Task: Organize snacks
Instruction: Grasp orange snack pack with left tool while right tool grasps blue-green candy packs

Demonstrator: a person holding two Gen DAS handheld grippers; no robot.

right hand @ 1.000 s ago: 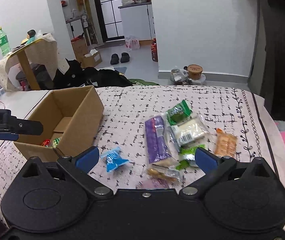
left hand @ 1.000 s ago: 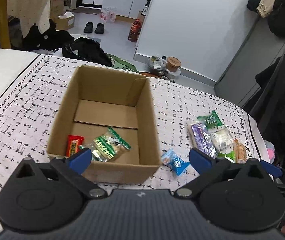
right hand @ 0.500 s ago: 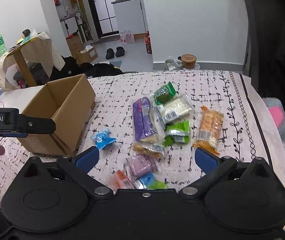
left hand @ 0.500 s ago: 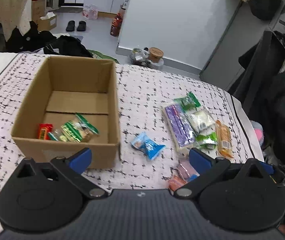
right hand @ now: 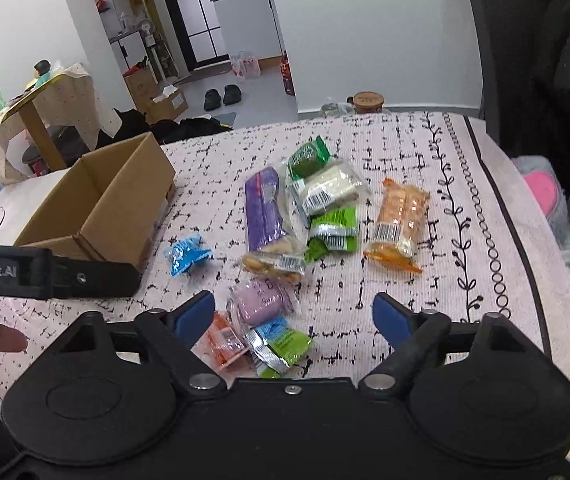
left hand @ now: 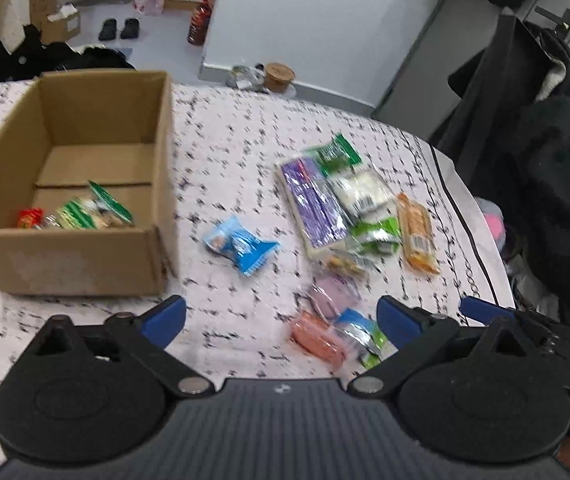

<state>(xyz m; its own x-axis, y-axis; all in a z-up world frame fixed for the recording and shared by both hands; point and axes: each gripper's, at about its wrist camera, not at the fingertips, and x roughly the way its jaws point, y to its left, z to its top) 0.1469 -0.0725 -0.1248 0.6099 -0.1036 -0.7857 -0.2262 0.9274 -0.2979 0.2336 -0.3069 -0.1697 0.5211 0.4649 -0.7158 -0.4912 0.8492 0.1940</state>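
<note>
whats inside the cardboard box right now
In the cardboard box, at its near end, lie a red packet and a green-and-white snack bag. The rest of the floor is bare. The near wall hides the strip right behind it.

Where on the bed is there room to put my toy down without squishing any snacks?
Bare cloth lies between the cardboard box and the blue packet, and beyond the snack pile toward the far edge. The back half of the box floor is free too. It is crowded around the purple packet.
</note>
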